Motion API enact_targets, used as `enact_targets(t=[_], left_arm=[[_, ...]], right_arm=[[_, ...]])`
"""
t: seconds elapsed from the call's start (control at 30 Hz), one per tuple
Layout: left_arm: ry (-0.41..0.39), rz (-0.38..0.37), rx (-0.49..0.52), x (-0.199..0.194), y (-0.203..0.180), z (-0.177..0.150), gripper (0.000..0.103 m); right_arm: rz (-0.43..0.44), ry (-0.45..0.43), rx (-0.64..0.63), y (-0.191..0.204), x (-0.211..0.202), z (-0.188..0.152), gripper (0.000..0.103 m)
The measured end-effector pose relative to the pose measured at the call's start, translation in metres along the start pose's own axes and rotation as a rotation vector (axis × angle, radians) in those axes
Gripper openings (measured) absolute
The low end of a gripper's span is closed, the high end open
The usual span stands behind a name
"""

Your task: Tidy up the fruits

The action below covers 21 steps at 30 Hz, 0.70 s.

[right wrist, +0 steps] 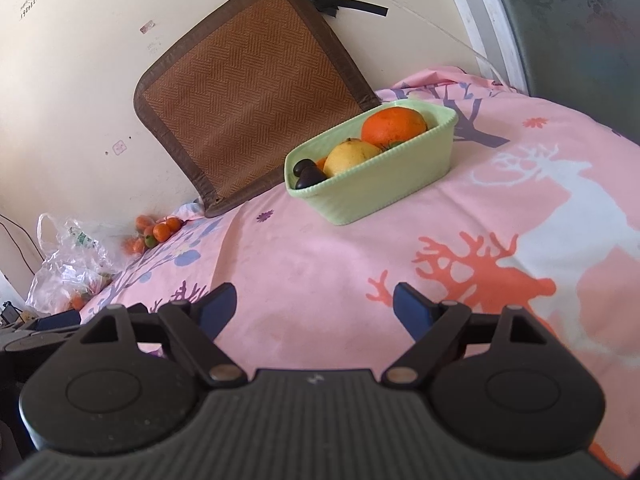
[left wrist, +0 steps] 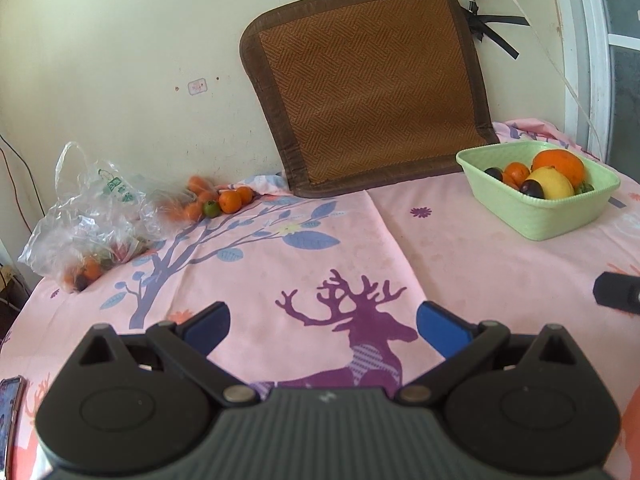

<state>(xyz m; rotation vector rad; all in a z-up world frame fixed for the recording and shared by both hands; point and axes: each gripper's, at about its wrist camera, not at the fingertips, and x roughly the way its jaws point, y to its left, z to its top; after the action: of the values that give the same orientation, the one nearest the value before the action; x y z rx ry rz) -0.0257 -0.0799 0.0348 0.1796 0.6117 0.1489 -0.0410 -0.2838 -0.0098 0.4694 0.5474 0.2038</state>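
Pink bedsheet point(left wrist: 460, 248), printed with trees and deer, covering the whole work surface; a fold runs across it toward the wall.

Woven brown mat point(left wrist: 368, 88) with a dark border, leaning upright against the cream wall, its lower edge on the sheet.

Left gripper point(left wrist: 323, 326), black body with blue finger pads, jaws spread wide over a purple deer print, nothing between them.

Right gripper point(right wrist: 315, 307), same build, jaws spread wide above bare pink sheet, nothing between them; its tip shows at the right edge of the left wrist view.

Clear plastic bag point(left wrist: 86, 216), crumpled, at the far left beside the wall, with a few small orange fruits visible inside its lower end.

Green basket point(left wrist: 540, 216), rectangular, on the sheet just right of the mat. Contents: one large orange point(left wrist: 562, 166), one yellow fruit point(left wrist: 554, 184), a small orange fruit, and dark plums point(left wrist: 532, 190) at the near left end.

Loose small oranges point(left wrist: 224, 200), a cluster on the sheet against the wall between bag and mat, with one small green fruit point(left wrist: 211, 209) among them.
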Motion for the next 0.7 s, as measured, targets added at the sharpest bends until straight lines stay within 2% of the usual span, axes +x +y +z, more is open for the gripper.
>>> enact_targets(t=[0.7], left_arm=[[0.094,-0.062,-0.009,0.0108,0.0009,-0.0052,0.103]], right_arm=[[-0.005,-0.003,0.006,-0.0032,0.0006,0.0015,0.088]])
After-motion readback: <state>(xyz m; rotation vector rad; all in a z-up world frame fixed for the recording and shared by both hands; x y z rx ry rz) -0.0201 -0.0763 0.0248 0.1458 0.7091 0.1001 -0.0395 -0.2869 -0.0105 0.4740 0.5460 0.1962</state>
